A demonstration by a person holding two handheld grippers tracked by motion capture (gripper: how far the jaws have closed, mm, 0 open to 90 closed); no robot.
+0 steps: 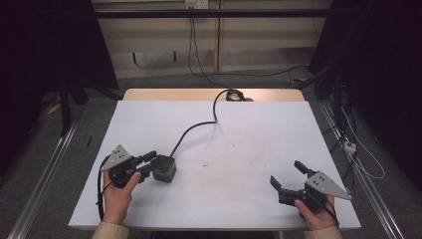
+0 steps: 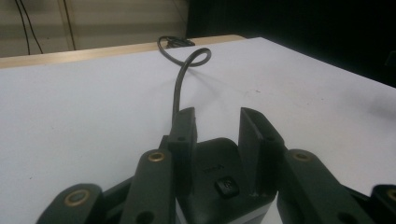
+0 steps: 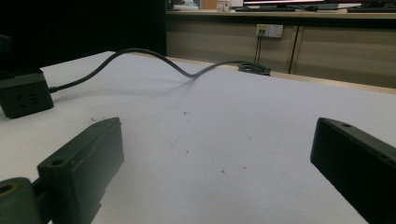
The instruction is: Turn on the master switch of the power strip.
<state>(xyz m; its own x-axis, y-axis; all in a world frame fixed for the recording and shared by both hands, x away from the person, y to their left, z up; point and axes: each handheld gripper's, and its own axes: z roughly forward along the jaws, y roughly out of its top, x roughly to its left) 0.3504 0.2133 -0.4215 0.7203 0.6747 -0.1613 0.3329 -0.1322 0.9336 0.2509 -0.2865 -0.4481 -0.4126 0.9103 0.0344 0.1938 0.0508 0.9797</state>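
Left claw grips socket cube on white worktop [image 1: 239,199].
Left claw [image 1: 152,162] is clenched on the black cube-shaped power socket [image 1: 164,168], front left, its black cable [image 1: 191,129] running rearward; right claw [image 1: 286,175] is released, well apart.

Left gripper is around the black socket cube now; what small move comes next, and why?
Probably close the left gripper a touch more until its pads press the socket cube: the cube sits between the jaws, its cable trails slack, and the right gripper waits open, apart.
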